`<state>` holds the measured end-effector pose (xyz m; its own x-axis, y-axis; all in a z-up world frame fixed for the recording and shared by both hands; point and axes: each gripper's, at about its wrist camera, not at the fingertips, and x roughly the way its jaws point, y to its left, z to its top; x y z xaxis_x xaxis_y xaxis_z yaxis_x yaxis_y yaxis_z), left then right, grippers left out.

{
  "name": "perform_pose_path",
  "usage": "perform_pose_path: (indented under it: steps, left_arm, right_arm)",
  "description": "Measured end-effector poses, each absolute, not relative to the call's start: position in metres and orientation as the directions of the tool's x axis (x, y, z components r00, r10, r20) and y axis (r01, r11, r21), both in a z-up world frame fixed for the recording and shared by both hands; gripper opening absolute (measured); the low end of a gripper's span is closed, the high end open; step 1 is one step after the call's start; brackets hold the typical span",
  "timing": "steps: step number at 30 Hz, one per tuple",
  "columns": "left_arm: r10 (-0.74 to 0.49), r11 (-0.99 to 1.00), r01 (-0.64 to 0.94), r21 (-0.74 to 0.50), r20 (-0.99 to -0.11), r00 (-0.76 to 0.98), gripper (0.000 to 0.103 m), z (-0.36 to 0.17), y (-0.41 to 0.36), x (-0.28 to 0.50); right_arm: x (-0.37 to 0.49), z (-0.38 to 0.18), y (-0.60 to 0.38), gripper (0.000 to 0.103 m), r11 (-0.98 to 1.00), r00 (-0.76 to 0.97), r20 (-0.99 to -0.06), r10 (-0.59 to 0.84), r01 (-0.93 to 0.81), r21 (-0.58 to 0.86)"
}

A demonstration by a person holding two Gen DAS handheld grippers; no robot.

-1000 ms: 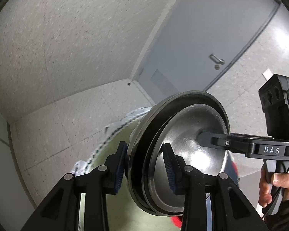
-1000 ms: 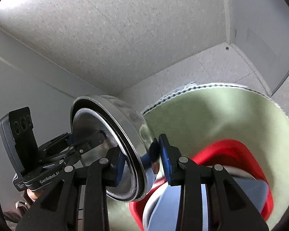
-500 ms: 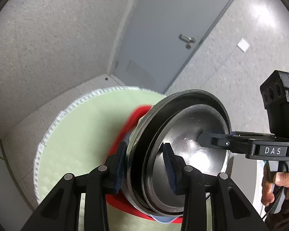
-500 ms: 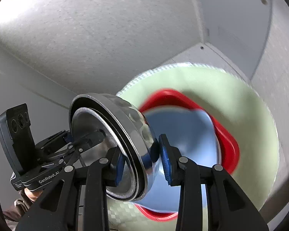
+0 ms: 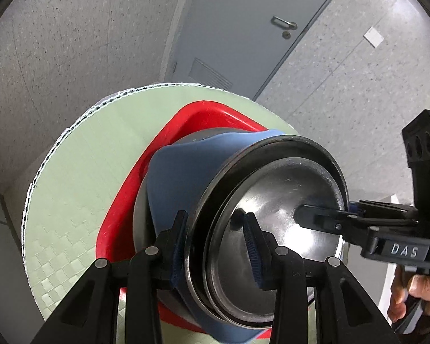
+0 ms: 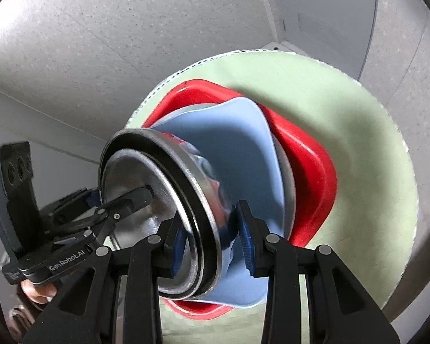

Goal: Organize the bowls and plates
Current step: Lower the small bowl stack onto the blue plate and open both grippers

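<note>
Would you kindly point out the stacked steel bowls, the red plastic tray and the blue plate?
stacked steel bowls (image 5: 275,229), left wrist view, inner bottom.
red plastic tray (image 6: 309,169), right wrist view, right rim.
blue plate (image 6: 238,149), right wrist view, face.

Probably an office or lab room: grey metal door (image 5: 238,25), speckled floor (image 5: 344,80).

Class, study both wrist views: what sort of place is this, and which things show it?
Probably a plain institutional room rather than a home kitchen: a grey door with a lever handle, speckled bare walls, and a round table under a green mat bearing a red tray.
</note>
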<state>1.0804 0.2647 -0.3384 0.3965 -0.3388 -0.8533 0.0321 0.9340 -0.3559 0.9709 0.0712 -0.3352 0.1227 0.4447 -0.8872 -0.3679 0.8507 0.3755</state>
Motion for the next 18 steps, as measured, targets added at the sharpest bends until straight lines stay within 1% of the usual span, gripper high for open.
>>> perform_pose_path:
  steps: [4,8,11,13,14,16,17,18]
  left_arm:
    - [-0.3,0.947,0.017,-0.321,-0.866,0.401,0.035,-0.346,0.249,1.087]
    - [-0.296,0.947,-0.004,-0.322,-0.873,0.387,0.034,-0.358,0.243,1.08]
    - [-0.273,0.955,0.001,-0.298,-0.874,0.401,0.034,-0.358,0.235,1.076]
    - [-0.262,0.958,0.001,-0.286,-0.876,0.406,0.042,-0.357,0.233,1.072]
    - [-0.268,0.957,0.005,-0.292,-0.872,0.41,0.044,-0.356,0.229,1.068]
    - [-0.264,0.958,0.011,-0.286,-0.871,0.415,0.057,-0.351,0.226,1.061]
    - [-0.255,0.96,0.008,-0.279,-0.865,0.432,0.061,-0.347,0.225,1.055]
    - [-0.252,0.96,0.006,-0.279,-0.859,0.445,0.065,-0.343,0.224,1.049]
  right_arm:
    - [0.969,-0.336,0.077,0.034,0.864,0.157,-0.902,0.402,-0.39,0.318]
    - [0.963,-0.339,0.079,0.035,0.872,0.184,-0.908,0.377,-0.402,0.28]
    - [0.958,-0.341,0.08,0.037,0.881,0.217,-0.914,0.344,-0.411,0.234]
    - [0.956,-0.341,0.078,0.041,0.884,0.23,-0.91,0.344,-0.406,0.231]
    - [0.955,-0.342,0.078,0.043,0.883,0.238,-0.908,0.345,-0.41,0.228]
    - [0.95,-0.34,0.077,0.046,0.886,0.261,-0.906,0.333,-0.416,0.206]
    - [0.946,-0.338,0.076,0.049,0.884,0.271,-0.901,0.338,-0.42,0.205]
    - [0.943,-0.335,0.074,0.05,0.884,0.283,-0.895,0.344,-0.42,0.207]
